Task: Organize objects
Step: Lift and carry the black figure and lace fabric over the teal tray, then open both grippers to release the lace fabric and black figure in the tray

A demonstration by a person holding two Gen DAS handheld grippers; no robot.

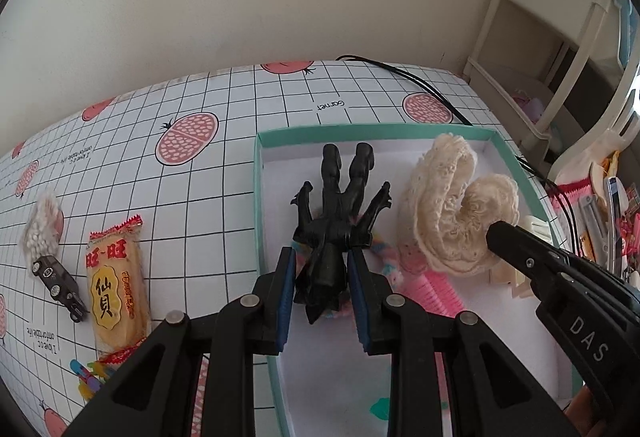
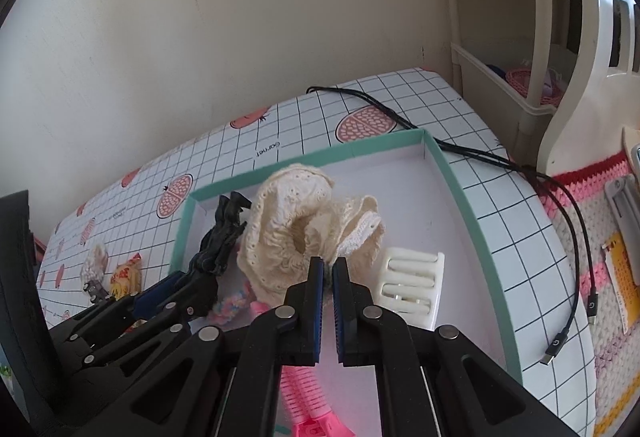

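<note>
While both tools work inside the teal-rimmed white cardboard box [image 1: 258, 197], packing is under way.
Left tool [image 1: 322, 273] clamps the black plastic monster figure [image 1: 336, 213] above the box floor; right tool [image 2: 328, 271], nearly closed, pinches the cream crocheted cloth [image 2: 296, 229]. Next, release both; snack packet [image 1: 114, 285] waits on tabletop [image 1: 240, 165].

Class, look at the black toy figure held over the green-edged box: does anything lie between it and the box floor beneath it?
Yes. A pastel knitted band lies on the box floor under the black toy figure that the left hand-held gripper holds.
</note>
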